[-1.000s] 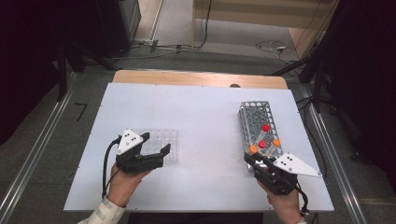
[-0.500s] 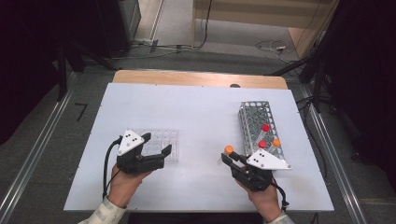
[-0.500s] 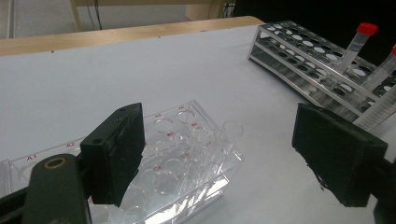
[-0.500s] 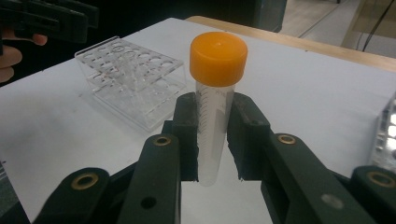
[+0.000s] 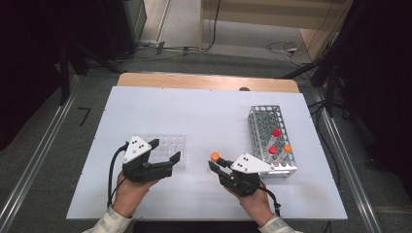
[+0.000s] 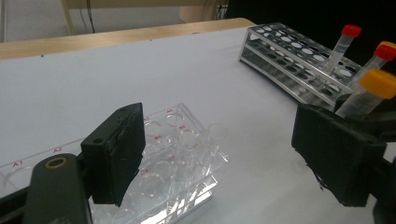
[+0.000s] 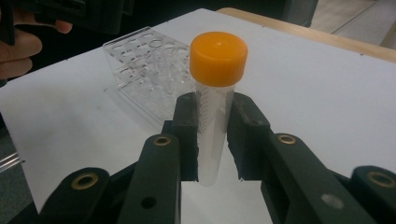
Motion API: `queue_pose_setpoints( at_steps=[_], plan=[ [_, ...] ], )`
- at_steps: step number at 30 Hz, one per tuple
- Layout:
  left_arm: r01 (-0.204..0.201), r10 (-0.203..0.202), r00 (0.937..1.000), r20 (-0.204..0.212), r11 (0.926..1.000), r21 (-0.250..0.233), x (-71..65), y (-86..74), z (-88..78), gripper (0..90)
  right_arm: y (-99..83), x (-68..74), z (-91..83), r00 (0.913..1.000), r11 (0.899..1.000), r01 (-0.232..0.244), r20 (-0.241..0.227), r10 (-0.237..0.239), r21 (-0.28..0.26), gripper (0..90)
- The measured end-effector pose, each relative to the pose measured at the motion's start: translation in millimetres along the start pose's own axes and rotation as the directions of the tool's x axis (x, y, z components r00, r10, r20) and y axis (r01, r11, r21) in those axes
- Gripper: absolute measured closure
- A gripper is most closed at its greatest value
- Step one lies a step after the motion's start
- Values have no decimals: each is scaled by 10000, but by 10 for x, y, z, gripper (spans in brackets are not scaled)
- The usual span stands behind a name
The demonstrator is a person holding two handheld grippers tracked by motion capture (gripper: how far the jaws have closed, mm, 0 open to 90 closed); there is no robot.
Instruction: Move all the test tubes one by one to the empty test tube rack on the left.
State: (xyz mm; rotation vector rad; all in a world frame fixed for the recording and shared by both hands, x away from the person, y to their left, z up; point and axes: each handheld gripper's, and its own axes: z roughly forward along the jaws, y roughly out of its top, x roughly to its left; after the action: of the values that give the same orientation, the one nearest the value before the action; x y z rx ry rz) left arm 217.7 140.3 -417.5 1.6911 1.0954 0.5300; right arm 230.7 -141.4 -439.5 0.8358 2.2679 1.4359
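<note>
Clamping an orange-capped tube [image 7: 215, 98] between its two black jaws, the right gripper [image 5: 224, 167] holds it upright by the clear barrel, below the cap, so the bottom end hangs free for lowering into a hole. That tube sits above bare table [image 5: 209, 111], between the metal rack [image 5: 272, 138] at the right and the clear plastic tray [image 5: 167, 150] at the left. Three more capped tubes, two red and one orange, stand in the near end of the rack. The left gripper [image 5: 165, 155] has its jaws spread apart with nothing pinched, one jaw on each side of the tray's near right corner, probably placed to steady the tray for a delivery. Between tube and tray lies open white surface with nothing in the way. The tray lies well in from the table's left and near edges, while the rack stands closer to the right edge.
</note>
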Motion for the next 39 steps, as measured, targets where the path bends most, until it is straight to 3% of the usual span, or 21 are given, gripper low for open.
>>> queue_pose_setpoints(
  at_steps=[8, 14, 22, 28, 35, 39],
  plan=[
    [-398, 402, 9972, 633, 9992, -81, -208, 31, -7, 197, 23, 163, 216, 9984, 9992, 315, -474, -304, 227, 714],
    [-602, 593, 9938, 945, 9982, 66, -280, 11, 13, 230, 36, 262, 357, 9966, 9983, 438, -712, -410, 378, 714],
    [-979, 929, 9884, 1204, 9945, 361, -316, -32, 55, 391, 52, 348, 486, 9942, 9969, 610, -911, -563, 497, 714],
    [-1145, 1050, 9851, 1363, 9913, 644, -321, -58, 81, 573, 58, 370, 513, 9939, 9967, 634, -930, -586, 501, 714],
    [-1144, 1033, 9848, 1397, 9907, 739, -316, -62, 90, 682, 63, 376, 521, 9936, 9966, 667, -945, -619, 489, 714],
    [-1081, 979, 9862, 1333, 9916, 715, -308, -62, 84, 692, 63, 377, 524, 9936, 9964, 688, -934, -639, 498, 710]
  ],
)
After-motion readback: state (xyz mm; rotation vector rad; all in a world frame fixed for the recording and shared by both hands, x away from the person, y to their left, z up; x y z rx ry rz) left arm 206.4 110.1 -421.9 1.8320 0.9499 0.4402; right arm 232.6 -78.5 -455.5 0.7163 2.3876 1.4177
